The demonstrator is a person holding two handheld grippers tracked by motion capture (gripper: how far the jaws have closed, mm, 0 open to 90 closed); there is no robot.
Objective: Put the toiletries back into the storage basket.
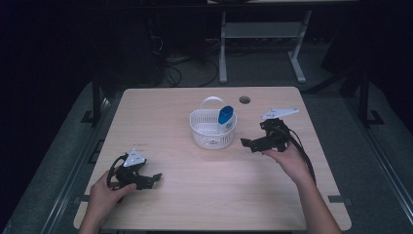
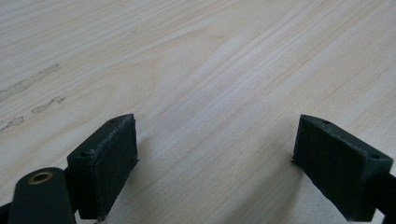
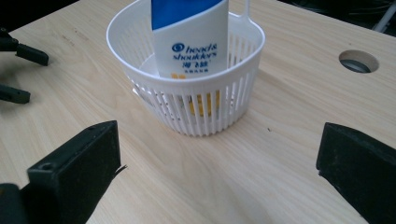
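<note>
White slotted plastic forms the basket (image 1: 213, 129) near the middle of the wooden table (image 1: 204, 195), and a white-and-blue shampoo bottle (image 3: 190, 35) stands in it, leaning against the rim on the side of the basket's looped handle (image 1: 213, 101). The right gripper (image 1: 258, 141) hovers just to the right of the basket with its jaws spread wide and nothing between them; the left gripper (image 1: 146, 179) rests well away from the basket toward the table's near left corner, jaws likewise wide apart and empty over bare wood. If the job is to lift the bottle out, the right gripper would do best to come in above the rim, square its pads to the bottle's flat faces and close high on the body, so the light basket is not dragged along. On the bottle, "head & shoulders" is readable in blue, with small characters beneath that are too fine to read.
</note>
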